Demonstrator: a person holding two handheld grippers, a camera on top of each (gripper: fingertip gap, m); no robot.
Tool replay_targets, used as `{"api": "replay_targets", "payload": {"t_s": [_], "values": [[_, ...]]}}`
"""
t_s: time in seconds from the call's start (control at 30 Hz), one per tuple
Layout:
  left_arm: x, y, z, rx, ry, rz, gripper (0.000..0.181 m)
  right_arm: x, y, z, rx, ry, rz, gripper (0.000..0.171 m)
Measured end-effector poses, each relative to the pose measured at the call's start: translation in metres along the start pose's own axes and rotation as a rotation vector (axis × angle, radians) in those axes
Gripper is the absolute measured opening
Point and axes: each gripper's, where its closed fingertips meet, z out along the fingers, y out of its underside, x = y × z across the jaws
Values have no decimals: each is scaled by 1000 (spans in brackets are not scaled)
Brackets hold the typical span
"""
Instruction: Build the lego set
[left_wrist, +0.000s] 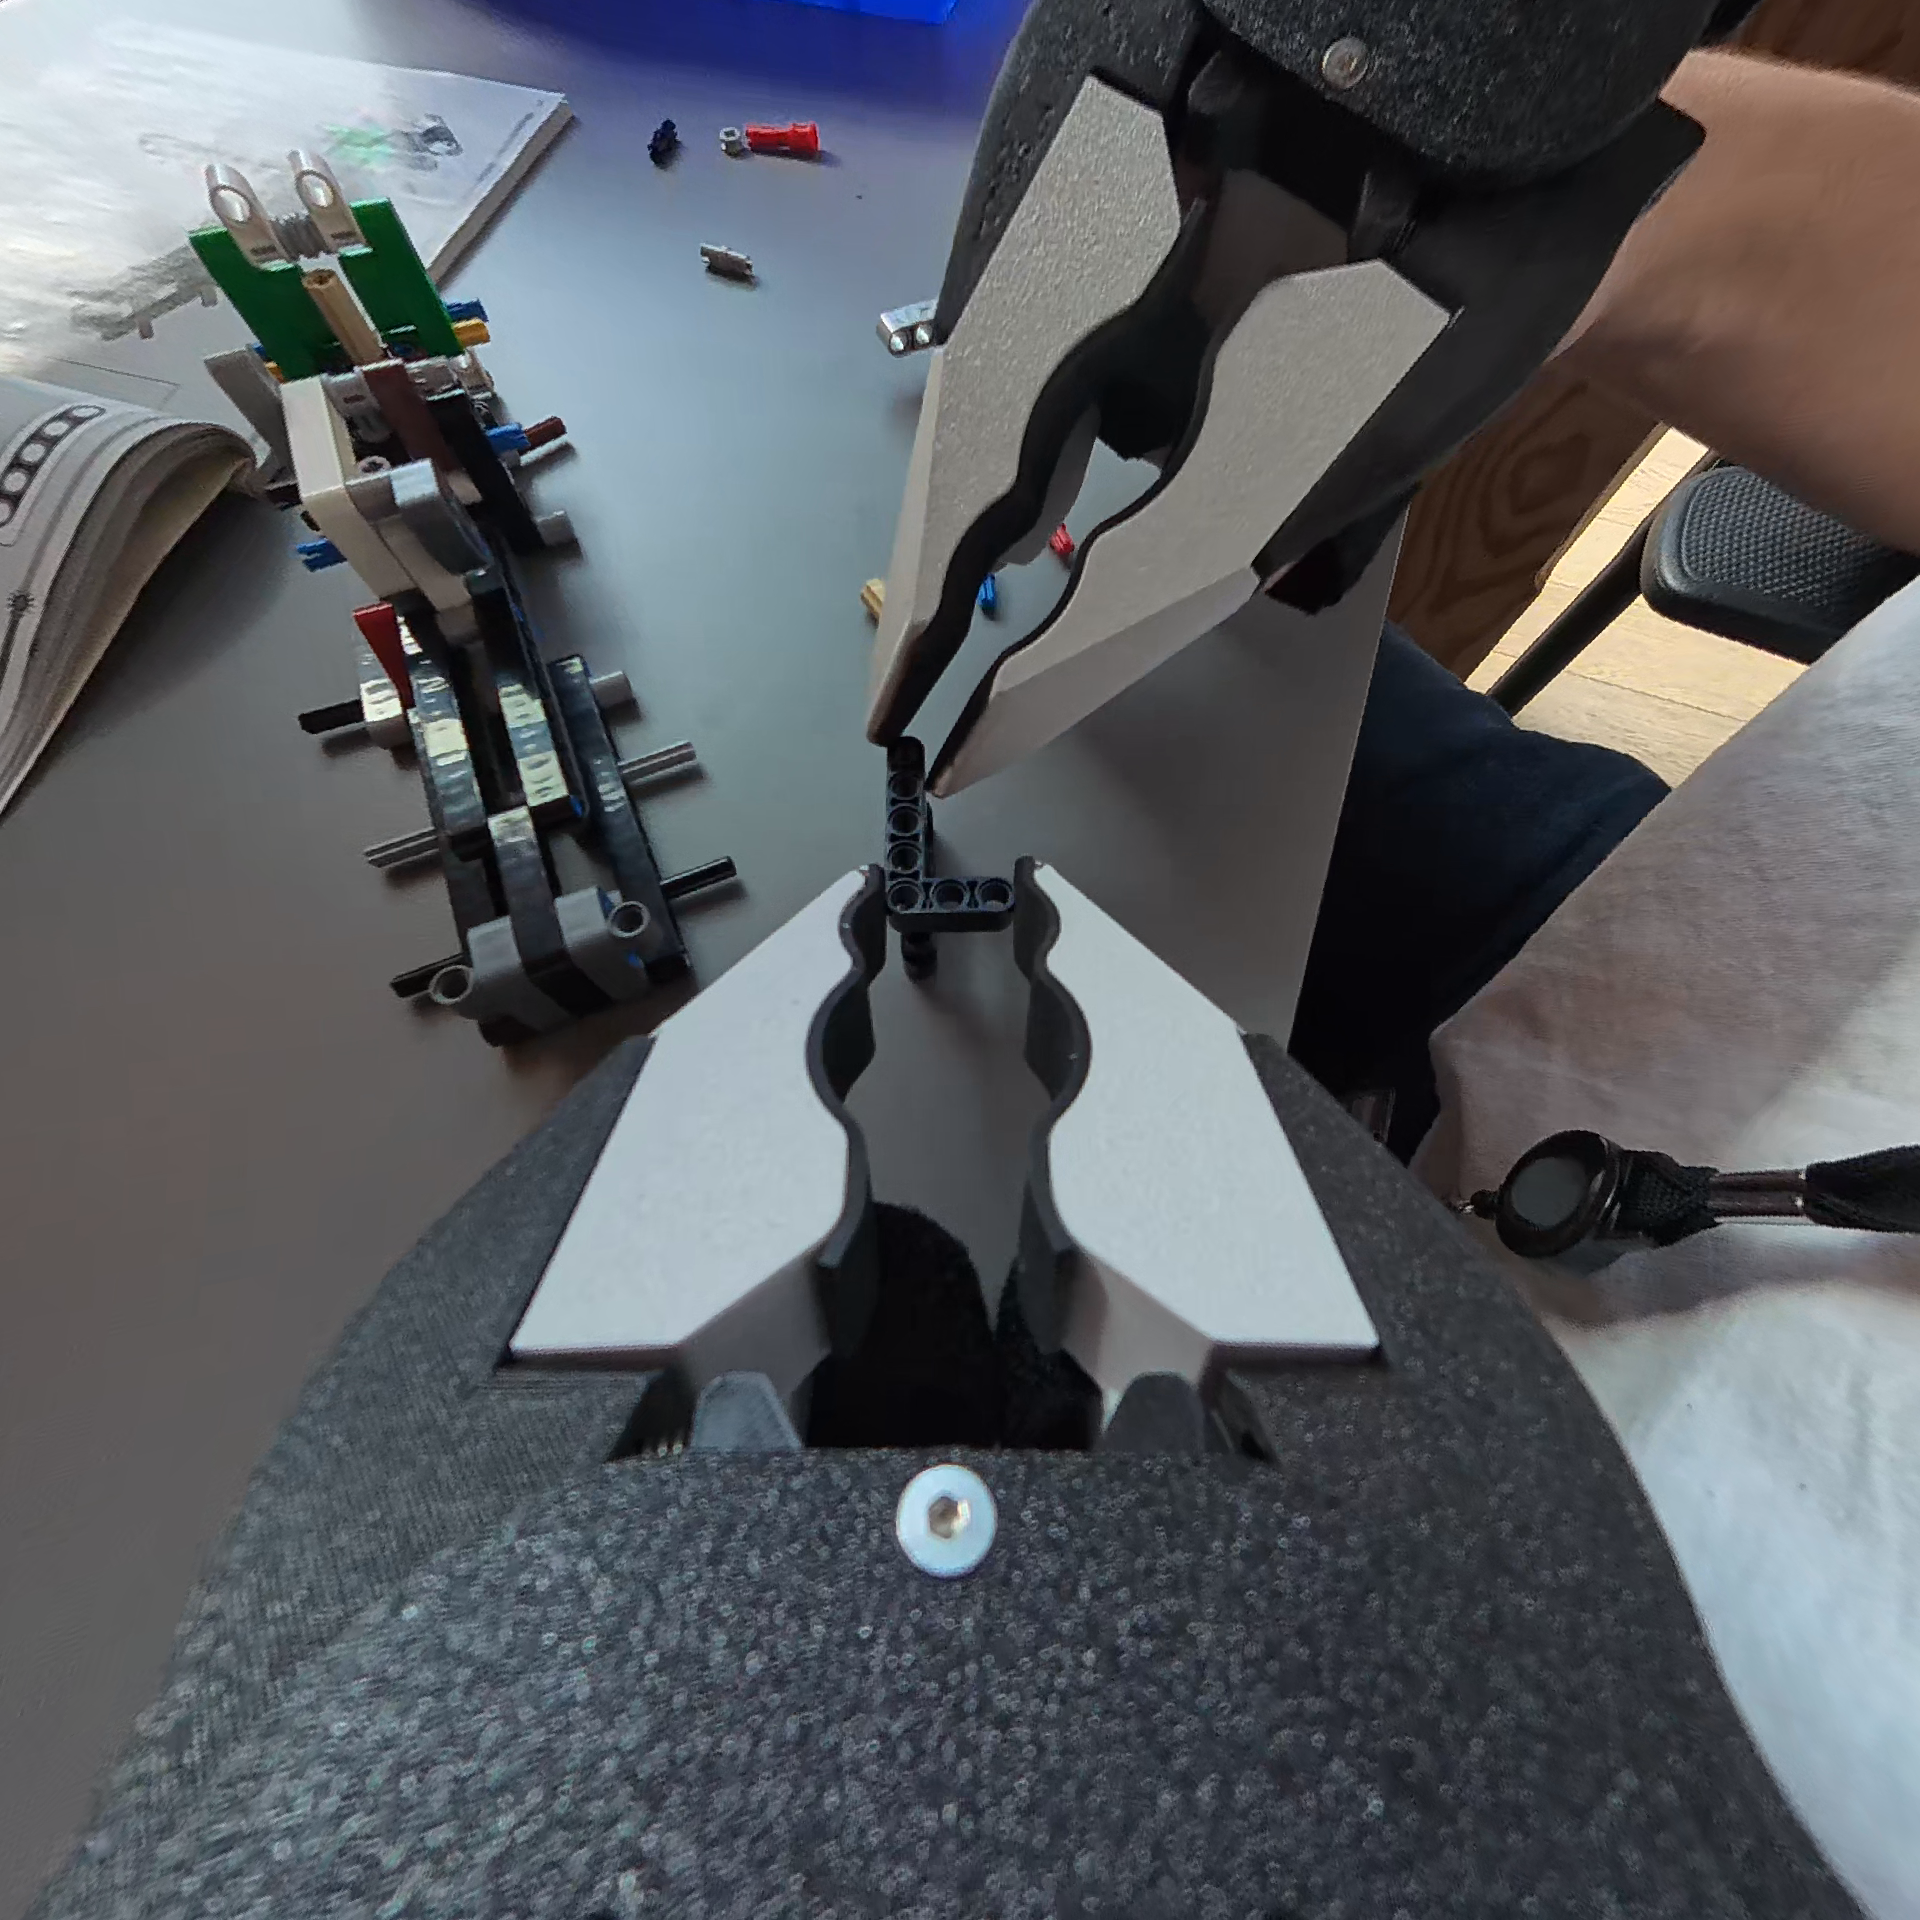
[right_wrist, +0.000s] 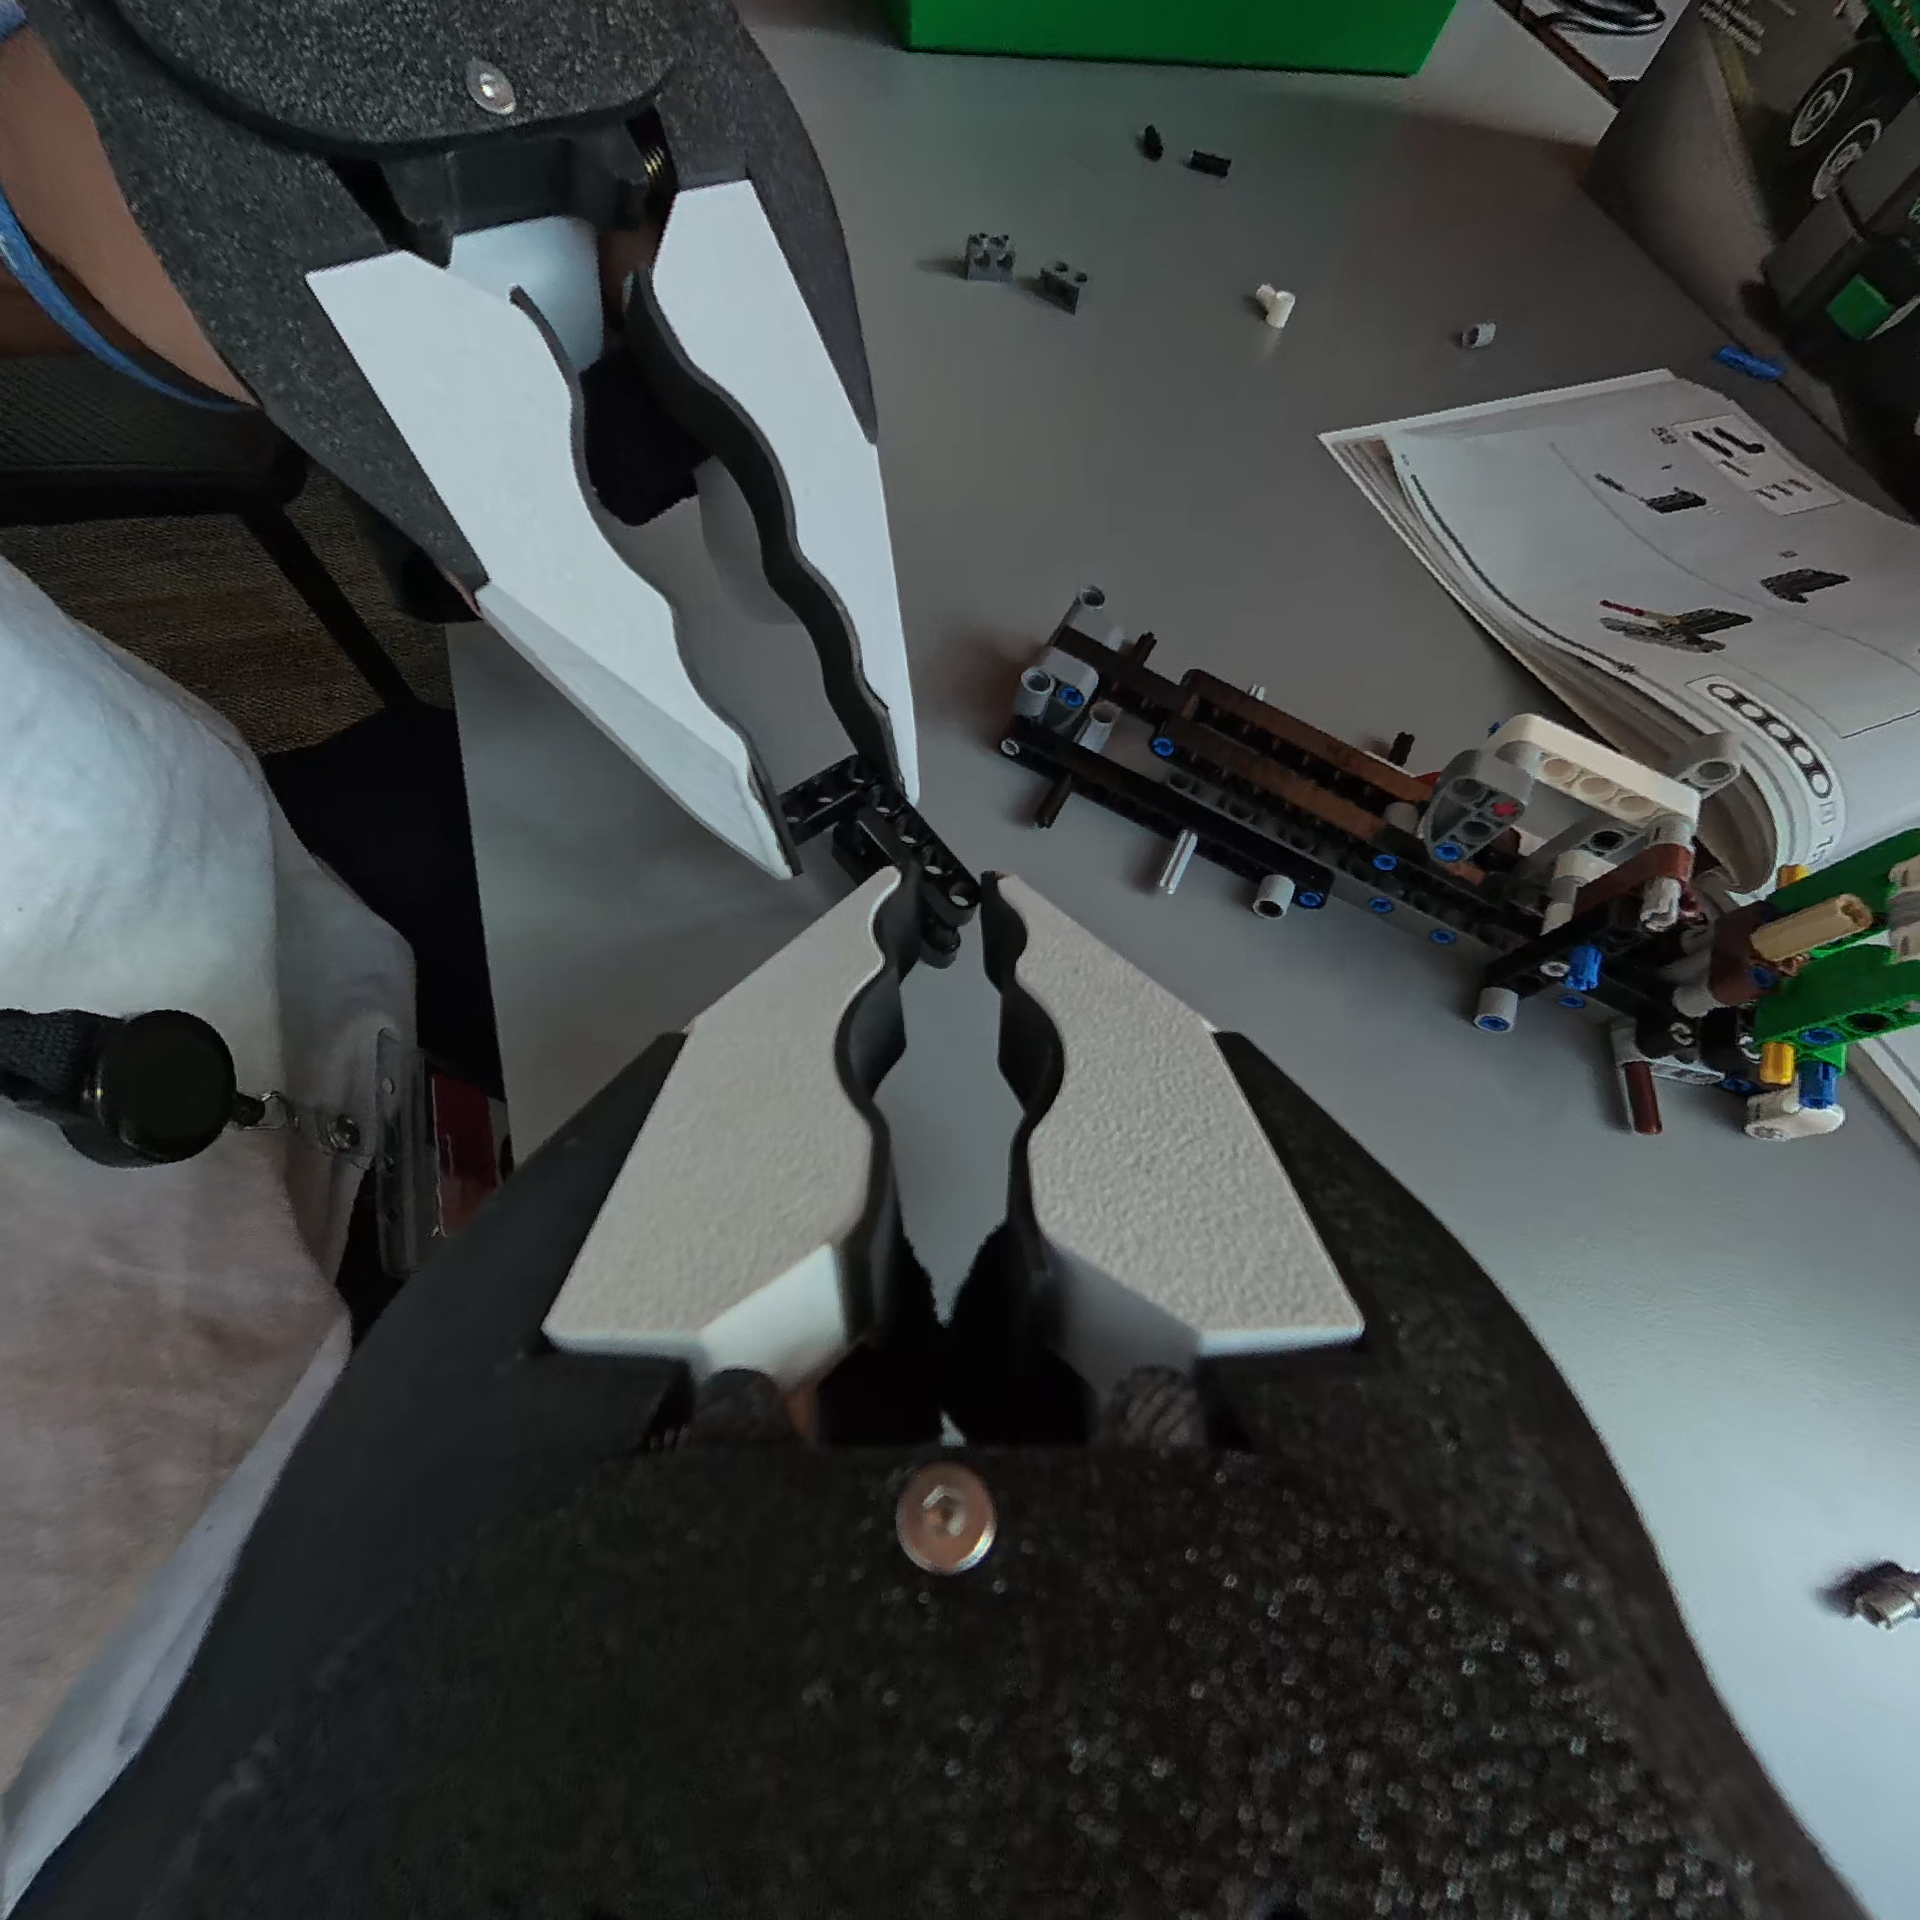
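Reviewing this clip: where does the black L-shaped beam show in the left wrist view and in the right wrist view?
Left wrist view: the black L-shaped beam sits just above centre, its short arm spanning the left claw tips.
Right wrist view: the beam sits just above centre, running from the other claw's tips down to the right claw.
Shared landmark: the partly built lego chassis lying on the table.

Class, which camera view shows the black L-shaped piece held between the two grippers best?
The left wrist view: the black L-shaped piece faces the camera, both arms and holes visible, held by the left gripper and right gripper. In the right wrist view, the piece appears slanted and partly hidden by jaws.
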Motion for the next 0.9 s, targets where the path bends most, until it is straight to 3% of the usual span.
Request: {"api": "replay_targets", "payload": {"t_s": [0.9], "values": [[0, 5, 3, -36, -4, 12, 23, -1, 5, 3, -22, -8, -5, 10]]}}
